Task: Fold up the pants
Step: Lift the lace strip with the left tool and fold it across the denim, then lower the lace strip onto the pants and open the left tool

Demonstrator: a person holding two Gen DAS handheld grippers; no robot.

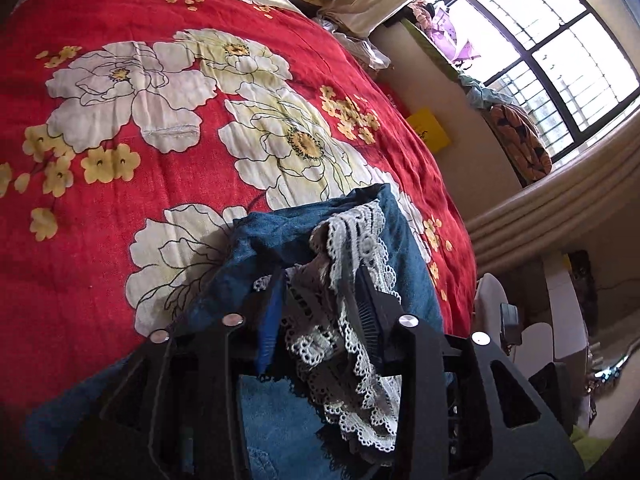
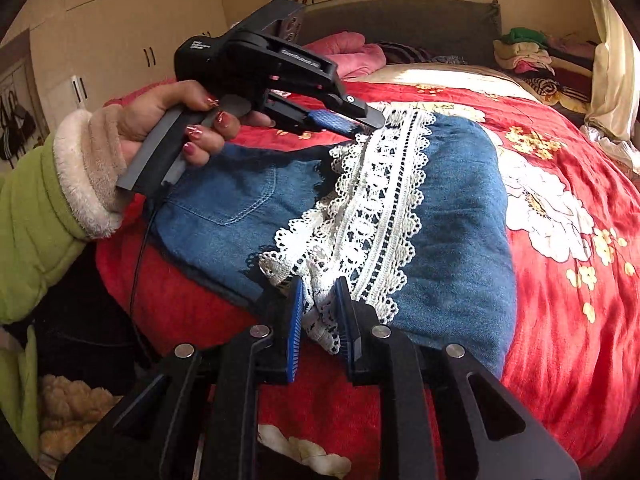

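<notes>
Blue denim pants with a white lace hem lie folded over on the red floral bedspread. A back pocket shows at the left. My right gripper is shut on the near end of the lace hem. My left gripper is held by a hand in a green sleeve and is shut on the far end of the lace. In the left wrist view the left gripper pinches lace and denim between its blue pads.
The bedspread covers a wide bed. A window and a sill with clutter stand to the right. Folded clothes are piled by the grey headboard. Wardrobes line the far left wall.
</notes>
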